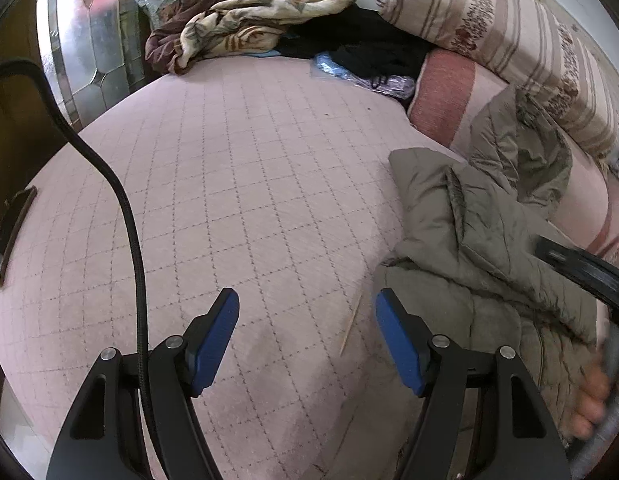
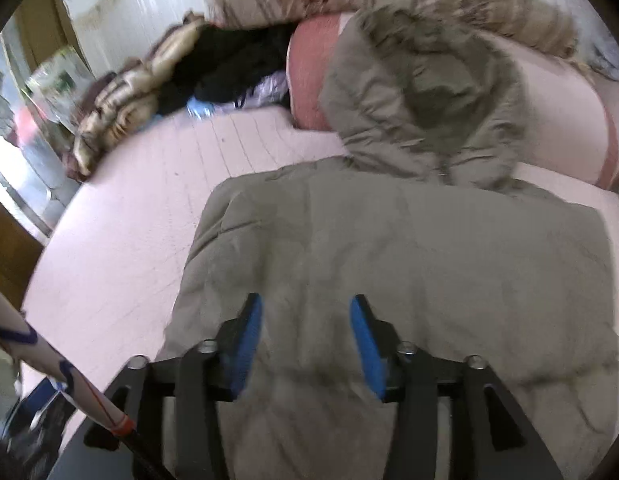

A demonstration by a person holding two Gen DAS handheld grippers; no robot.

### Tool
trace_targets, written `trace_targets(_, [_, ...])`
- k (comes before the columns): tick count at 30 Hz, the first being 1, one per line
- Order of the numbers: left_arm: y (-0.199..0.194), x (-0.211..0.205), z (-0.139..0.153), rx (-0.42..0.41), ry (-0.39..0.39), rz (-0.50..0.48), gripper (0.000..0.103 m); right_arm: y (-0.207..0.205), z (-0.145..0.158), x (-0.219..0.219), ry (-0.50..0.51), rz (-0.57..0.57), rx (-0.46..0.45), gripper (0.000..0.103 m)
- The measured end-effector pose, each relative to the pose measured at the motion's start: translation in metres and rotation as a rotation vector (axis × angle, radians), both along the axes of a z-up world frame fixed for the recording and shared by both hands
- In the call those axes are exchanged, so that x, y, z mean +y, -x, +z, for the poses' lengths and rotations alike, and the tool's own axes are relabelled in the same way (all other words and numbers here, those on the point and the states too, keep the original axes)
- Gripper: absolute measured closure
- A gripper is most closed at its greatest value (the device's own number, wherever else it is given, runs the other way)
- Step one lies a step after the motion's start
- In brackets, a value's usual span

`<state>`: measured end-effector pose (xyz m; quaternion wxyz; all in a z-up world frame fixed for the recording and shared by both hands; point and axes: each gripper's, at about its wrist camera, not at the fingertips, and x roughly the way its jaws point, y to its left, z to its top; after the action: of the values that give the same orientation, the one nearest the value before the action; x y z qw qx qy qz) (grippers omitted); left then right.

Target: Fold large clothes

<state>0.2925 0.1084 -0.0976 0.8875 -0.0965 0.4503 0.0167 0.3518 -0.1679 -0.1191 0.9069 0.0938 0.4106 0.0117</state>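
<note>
An olive-green padded jacket (image 2: 389, 240) lies on the pink quilted bed (image 2: 129, 200), its fur-trimmed hood (image 2: 429, 92) resting against a pink bolster. My right gripper (image 2: 305, 316) hovers over the jacket's lower body with its blue pads apart; the fabric lies beneath them and is not pinched. In the left wrist view the jacket (image 1: 481, 232) lies bunched at the right. My left gripper (image 1: 307, 312) is open above the bare bedspread (image 1: 229, 160), just left of the jacket's edge, with nothing between its fingers.
Crumpled blankets (image 1: 245, 20) and black clothes (image 1: 361, 44) are heaped at the bed's far end. A striped pillow (image 1: 509, 40) and pink bolster (image 1: 445, 92) line the right side. A thin wooden stick (image 1: 351, 324) lies near my left gripper. A person's hand (image 1: 593, 400) shows at lower right.
</note>
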Motion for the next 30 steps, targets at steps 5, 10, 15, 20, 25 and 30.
trace_targets(5, [0.012,-0.005,0.001,-0.003,-0.026,-0.044,0.033,0.109,0.020,-0.072,0.084,-0.060,-0.021,0.022])
trace_targets(10, [0.027,-0.006,-0.007,0.022,-0.026,-0.092,0.033,0.212,-0.003,-0.182,0.141,-0.295,0.084,0.020])
trace_targets(15, [0.047,-0.012,-0.025,0.073,-0.025,-0.138,0.033,0.314,-0.056,-0.265,0.030,-0.540,0.192,0.020])
trace_targets(20, [0.073,-0.035,-0.052,0.172,-0.051,-0.200,0.033,0.360,-0.100,-0.261,-0.116,-0.543,0.225,0.037])
trace_targets(25, [0.108,-0.048,-0.051,0.134,-0.183,-0.243,0.033,0.377,-0.116,-0.239,-0.144,-0.500,0.234,0.062])
trace_targets(30, [0.126,-0.039,-0.021,0.013,-0.191,-0.194,0.035,0.385,-0.104,-0.233,-0.082,-0.479,0.229,0.062])
